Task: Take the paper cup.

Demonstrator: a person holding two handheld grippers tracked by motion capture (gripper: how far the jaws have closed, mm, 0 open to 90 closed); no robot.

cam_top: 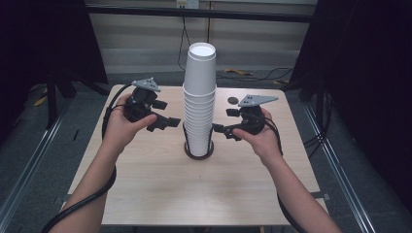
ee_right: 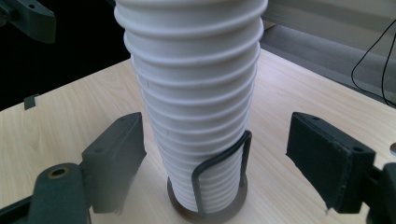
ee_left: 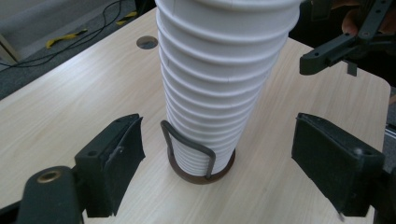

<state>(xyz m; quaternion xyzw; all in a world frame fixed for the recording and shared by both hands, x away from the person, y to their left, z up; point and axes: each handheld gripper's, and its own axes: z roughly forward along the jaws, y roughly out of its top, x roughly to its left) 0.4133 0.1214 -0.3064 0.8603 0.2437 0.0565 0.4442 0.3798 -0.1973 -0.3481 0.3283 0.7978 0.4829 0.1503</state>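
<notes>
While both tongs sit wide open and empty, the cup stack (cam_top: pixel 199 104) stands in its wire holder (cam_top: pixel 198 145) between left gripper (cam_top: pixel 167 122) and right gripper (cam_top: pixel 219 129), touching neither. High view adds the stack's open top; gripper views cut it off.

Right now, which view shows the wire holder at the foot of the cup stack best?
The left gripper view: the wire holder is close, with its bent loop and whole brown base ring plain against the cup stack. The right gripper view is also close, but the frame edge cuts the ring. The high view shows it small and dark.
</notes>
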